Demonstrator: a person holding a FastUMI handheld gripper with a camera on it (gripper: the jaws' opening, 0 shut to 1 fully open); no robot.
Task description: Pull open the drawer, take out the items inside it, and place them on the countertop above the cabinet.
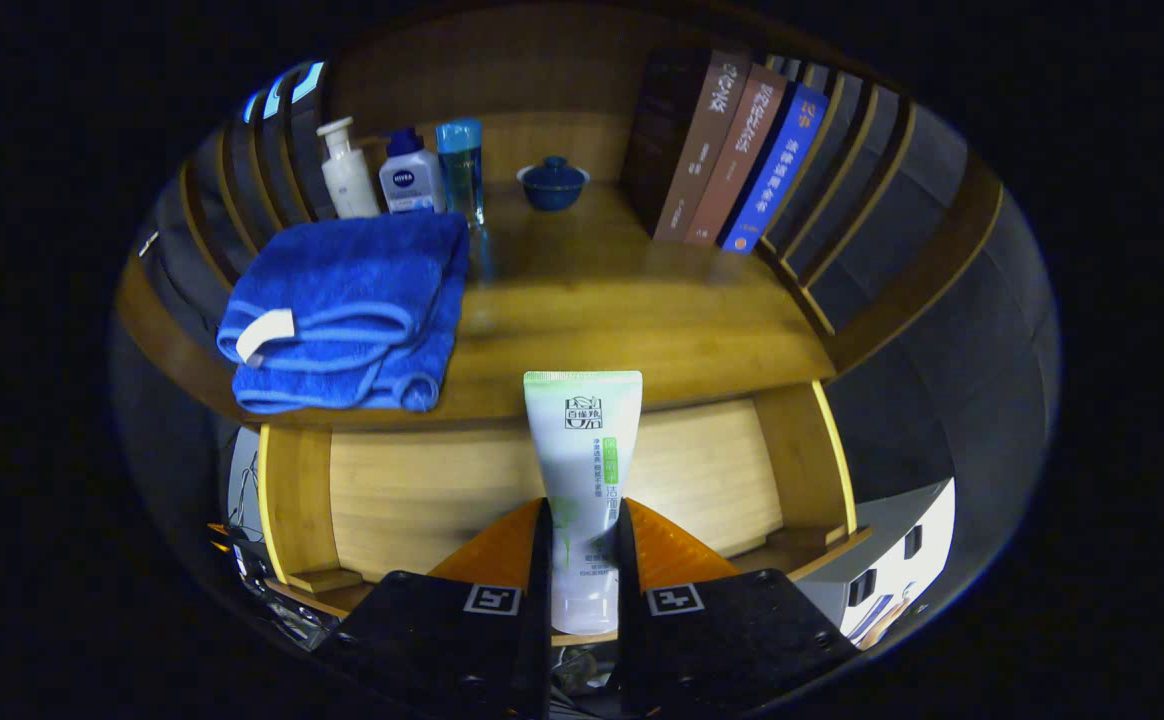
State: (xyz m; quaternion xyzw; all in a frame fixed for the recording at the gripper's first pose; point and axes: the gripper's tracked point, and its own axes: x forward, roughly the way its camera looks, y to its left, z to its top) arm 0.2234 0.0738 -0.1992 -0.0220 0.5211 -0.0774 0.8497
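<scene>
White tube (584, 470): upright, clamped between both fingers of the hand-held gripper (583, 545), crimped end up, cap end down between the fingers.
Hand-held gripper: closed on the tube, one finger pressing each side.
Tube position: in front of the worktop's front edge, above the open drawer (552, 480); top end overlaps the worktop edge in view.
Drawer: pulled out below the worktop, light wood floor bare where visible.
Worktop (622, 330): wood, beyond the fingers.
Towel (347, 310): blue, folded, on worktop's left front, hanging slightly over the edge.
Bottles (407, 170): three, in a row behind the towel, against the back.
Lidded cup (553, 184): dark blue, at the back centre, right of the bottles.
Books (732, 150): leaning row at right rear of worktop.
</scene>
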